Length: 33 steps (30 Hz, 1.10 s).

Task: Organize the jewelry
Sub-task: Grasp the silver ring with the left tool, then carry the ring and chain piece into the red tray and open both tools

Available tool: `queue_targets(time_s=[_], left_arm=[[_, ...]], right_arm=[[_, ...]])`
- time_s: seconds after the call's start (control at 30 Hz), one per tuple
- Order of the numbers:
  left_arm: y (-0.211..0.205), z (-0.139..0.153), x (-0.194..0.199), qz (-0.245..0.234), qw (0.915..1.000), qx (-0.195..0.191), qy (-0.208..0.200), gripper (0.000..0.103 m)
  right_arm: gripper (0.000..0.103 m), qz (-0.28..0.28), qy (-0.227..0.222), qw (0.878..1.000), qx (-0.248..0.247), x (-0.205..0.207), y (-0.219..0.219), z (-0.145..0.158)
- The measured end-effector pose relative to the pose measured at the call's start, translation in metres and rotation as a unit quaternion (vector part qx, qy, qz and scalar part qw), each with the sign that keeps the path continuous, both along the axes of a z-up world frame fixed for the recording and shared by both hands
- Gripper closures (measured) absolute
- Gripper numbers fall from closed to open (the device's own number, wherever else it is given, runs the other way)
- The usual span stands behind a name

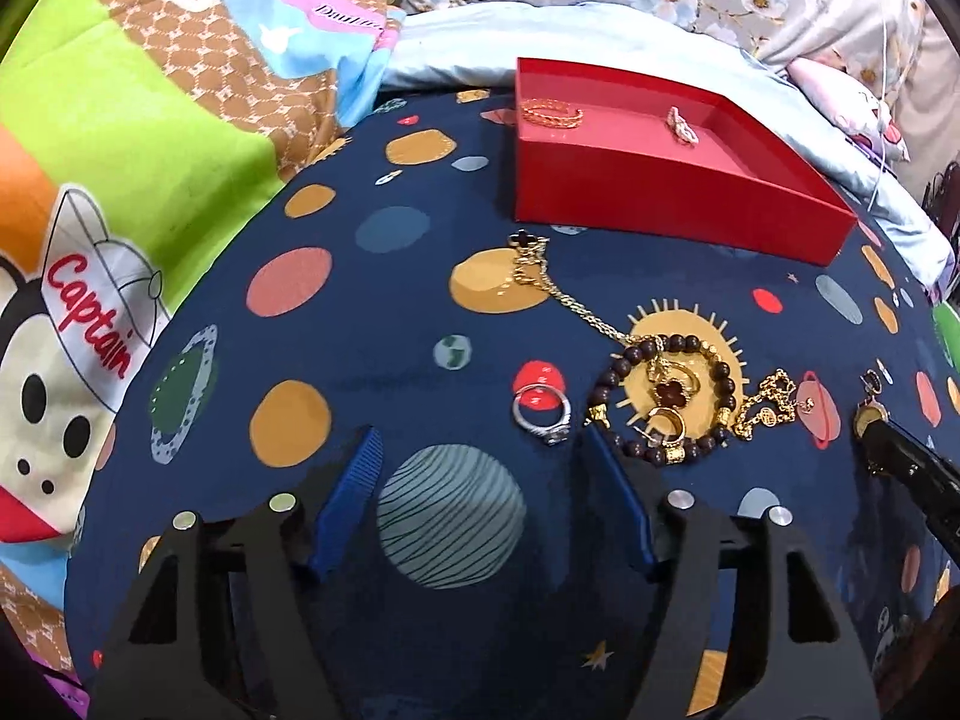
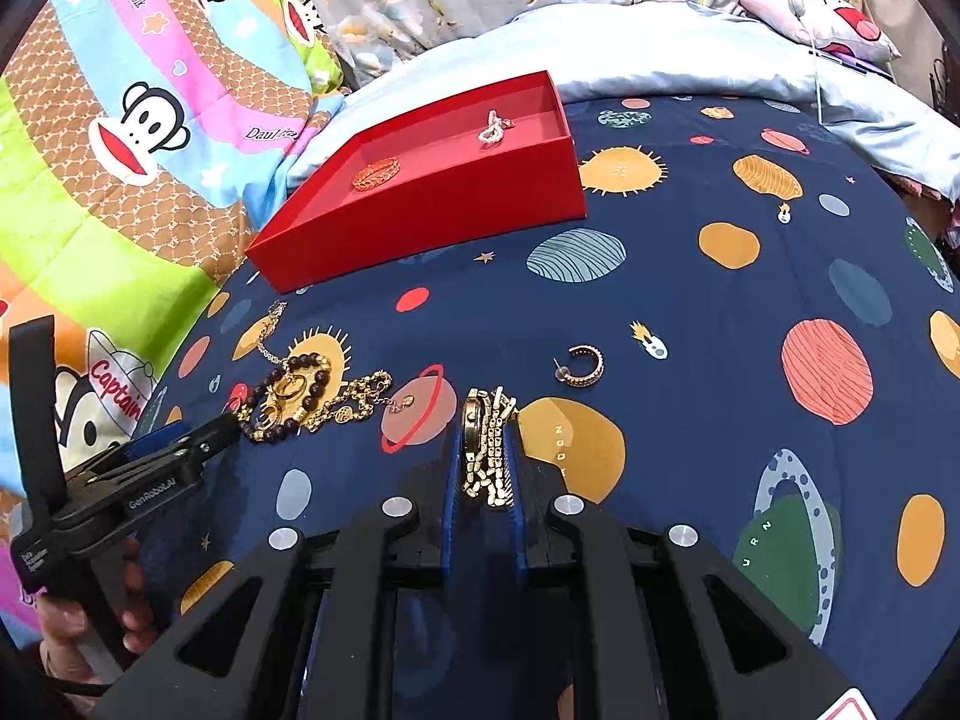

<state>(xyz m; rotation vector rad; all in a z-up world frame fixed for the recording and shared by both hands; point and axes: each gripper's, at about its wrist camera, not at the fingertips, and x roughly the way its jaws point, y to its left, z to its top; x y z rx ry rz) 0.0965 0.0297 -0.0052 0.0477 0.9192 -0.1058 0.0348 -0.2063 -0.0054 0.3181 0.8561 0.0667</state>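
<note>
One red box (image 2: pixel 420 204) sits at the far side of the planet-print bedspread (image 2: pixel 690 312) with two small pieces inside, a gold ring (image 2: pixel 376 173) and a pale one (image 2: pixel 493 127). The right gripper (image 2: pixel 485 456) pinches a gold watch (image 2: pixel 486 450), partly hidden by its blue pads. The left gripper (image 1: pixel 480 456) gapes wide with nothing in it, just left of one silver ring (image 1: pixel 543 414). The tangle around one bead bracelet (image 1: pixel 666 396) is hard to count. One gold hoop earring (image 2: pixel 582 366) lies alone.

Both wrist views downward, near, sharing red box (image 1: pixel 660 180)
</note>
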Motion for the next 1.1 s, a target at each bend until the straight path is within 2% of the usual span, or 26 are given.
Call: queue_targets(time_s=[0.03, 0.13, 0.23, 0.27, 0.43, 0.67, 0.87, 1.1], left_arm=[[-0.003, 0.0, 0.001, -0.002, 1.0, 0.004, -0.001, 0.037], [-0.007, 0.0, 0.002, -0.005, 1.0, 0.006, -0.004, 0.046], [-0.01, 0.001, 0.002, -0.009, 0.9999, 0.003, -0.008, 0.061], [-0.01, 0.002, 0.002, -0.012, 0.9999, 0.002, -0.009, 0.07], [-0.011, 0.004, 0.0, -0.016, 0.9997, -0.016, -0.007, 0.084], [-0.008, 0.009, -0.007, -0.018, 0.9991, -0.039, -0.001, 0.084], [-0.005, 0.035, -0.014, -0.03, 0.9982, -0.048, -0.018, 0.084], [-0.011, 0.079, 0.002, -0.055, 0.9957, -0.044, -0.061, 0.084]], right_arm=[[0.09, 0.0, 0.0, 1.0, 0.0, 0.0, 0.001, 0.0], [0.09, 0.001, 0.001, 1.0, -0.001, 0.001, 0.001, -0.001], [0.09, 0.002, 0.001, 1.0, -0.002, 0.001, 0.001, -0.001], [0.09, 0.002, 0.001, 1.0, -0.002, 0.001, 0.001, -0.001], [0.09, 0.002, 0.001, 1.0, -0.001, 0.001, 0.001, -0.001], [0.09, 0.002, -0.006, 1.0, 0.001, -0.001, 0.003, 0.001], [0.09, 0.006, -0.011, 1.0, 0.004, -0.007, 0.001, 0.009], [0.09, 0.02, -0.056, 0.998, 0.005, 0.007, -0.01, 0.06]])
